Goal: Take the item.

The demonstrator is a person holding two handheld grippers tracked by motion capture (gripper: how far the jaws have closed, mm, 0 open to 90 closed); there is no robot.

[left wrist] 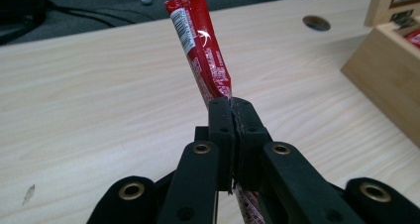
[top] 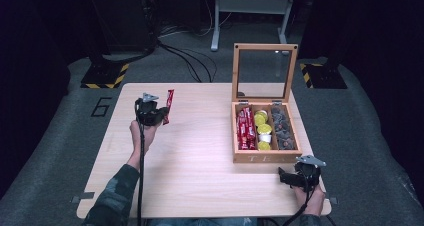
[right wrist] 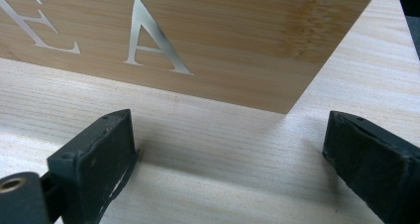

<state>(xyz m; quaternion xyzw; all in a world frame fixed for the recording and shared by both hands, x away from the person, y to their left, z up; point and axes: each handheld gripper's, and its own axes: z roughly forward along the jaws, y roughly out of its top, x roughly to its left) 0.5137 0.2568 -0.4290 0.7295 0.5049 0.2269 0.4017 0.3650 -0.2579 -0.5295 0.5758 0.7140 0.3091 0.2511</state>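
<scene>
My left gripper (top: 161, 115) is shut on a long red sachet (top: 169, 104), held above the left half of the wooden table (top: 190, 151). In the left gripper view the sachet (left wrist: 203, 53) sticks up out of the closed pads (left wrist: 222, 122). A wooden tea box (top: 265, 157) with its glass lid (top: 262, 71) raised stands at the right; it holds red sachets (top: 245, 128), yellow-lidded cups (top: 263, 131) and dark pods (top: 282, 128). My right gripper (top: 283, 176) rests open just in front of the box's front wall (right wrist: 208, 40), nothing between its pads (right wrist: 104, 154).
A round hole (left wrist: 316, 22) is cut in the tabletop near the box. Beyond the table lie grey floor, black cables (top: 187, 58), a metal stand (top: 250, 11) and yellow-black striped feet (top: 106, 76).
</scene>
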